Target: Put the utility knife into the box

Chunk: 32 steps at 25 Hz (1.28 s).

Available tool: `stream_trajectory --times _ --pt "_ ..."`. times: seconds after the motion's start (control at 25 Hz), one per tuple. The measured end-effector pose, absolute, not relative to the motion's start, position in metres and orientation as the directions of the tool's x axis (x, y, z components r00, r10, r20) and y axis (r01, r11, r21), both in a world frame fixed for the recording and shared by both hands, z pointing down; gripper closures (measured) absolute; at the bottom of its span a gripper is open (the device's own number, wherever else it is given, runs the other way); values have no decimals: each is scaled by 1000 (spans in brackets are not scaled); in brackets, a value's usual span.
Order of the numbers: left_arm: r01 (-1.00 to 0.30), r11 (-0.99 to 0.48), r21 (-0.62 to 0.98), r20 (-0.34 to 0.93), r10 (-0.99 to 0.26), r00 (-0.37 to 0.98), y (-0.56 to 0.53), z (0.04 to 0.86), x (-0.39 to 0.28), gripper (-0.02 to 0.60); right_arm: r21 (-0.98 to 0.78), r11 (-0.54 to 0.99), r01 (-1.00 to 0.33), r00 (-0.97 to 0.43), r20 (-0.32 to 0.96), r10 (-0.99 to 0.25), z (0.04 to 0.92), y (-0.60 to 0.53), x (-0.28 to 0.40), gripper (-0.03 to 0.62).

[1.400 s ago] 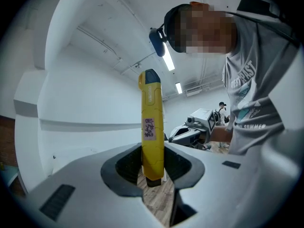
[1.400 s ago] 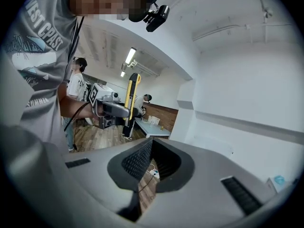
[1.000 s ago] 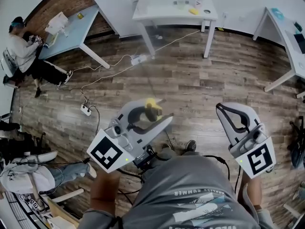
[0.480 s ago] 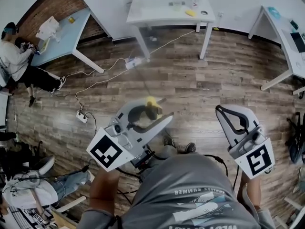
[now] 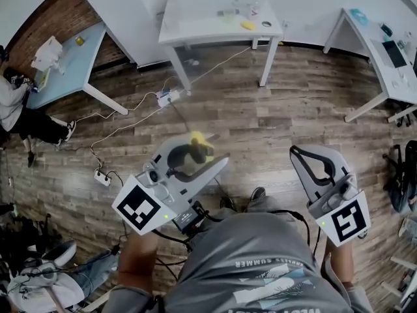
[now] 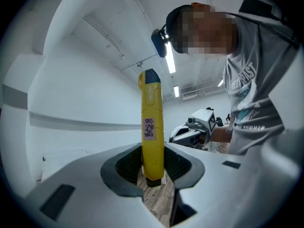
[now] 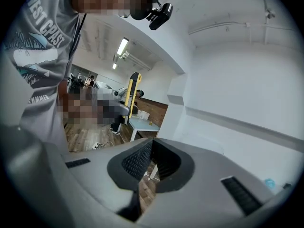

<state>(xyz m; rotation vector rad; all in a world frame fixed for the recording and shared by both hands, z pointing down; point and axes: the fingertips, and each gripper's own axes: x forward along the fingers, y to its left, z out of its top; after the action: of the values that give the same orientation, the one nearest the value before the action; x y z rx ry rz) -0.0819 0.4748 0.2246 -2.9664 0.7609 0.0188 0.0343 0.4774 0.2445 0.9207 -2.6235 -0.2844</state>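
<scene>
Below you runs a floor (image 5: 293,122) of brown wood-grain planks, matte and streaked. A white rectangular table (image 5: 195,25) on slim straight legs stands ahead by the white wall, with a pale blue table (image 5: 71,57) to the left against red brick. White cables trail across the planks to a power strip (image 5: 100,177).

Your grey shirt (image 5: 260,266) fills the lower edge of the head view; its print reads "SUMMER".

Your left gripper (image 6: 153,167), smooth grey plastic with dark ribbed pads, has its jaws clamped on the utility knife (image 6: 152,99), held above the floor in front of you. Its marker cube (image 5: 138,208) bears a black-and-white square pattern. Your right gripper (image 7: 151,148), of the same build, has its jaws drawn together with nothing between them.

The knife is a long, slim yellow plastic body with a dark tip, standing straight out from the pads. A small pale label (image 6: 149,128) on it carries pink marks too small to read.
</scene>
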Motion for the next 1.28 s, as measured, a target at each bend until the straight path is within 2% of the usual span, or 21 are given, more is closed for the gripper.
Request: stream_trajectory --times 0.8,1.04,1.28 --pt "-545 -837 -51 28 -547 837 383 237 -10 451 242 814 -528 -786 223 -576 255 376 105 583" --pt "-533 -846 -36 32 -534 845 357 240 -12 451 221 807 -548 -778 222 -588 260 349 103 583" --pt "-492 -870 -43 -3 -492 870 327 233 -34 451 243 775 -583 -750 204 -629 250 319 73 583"
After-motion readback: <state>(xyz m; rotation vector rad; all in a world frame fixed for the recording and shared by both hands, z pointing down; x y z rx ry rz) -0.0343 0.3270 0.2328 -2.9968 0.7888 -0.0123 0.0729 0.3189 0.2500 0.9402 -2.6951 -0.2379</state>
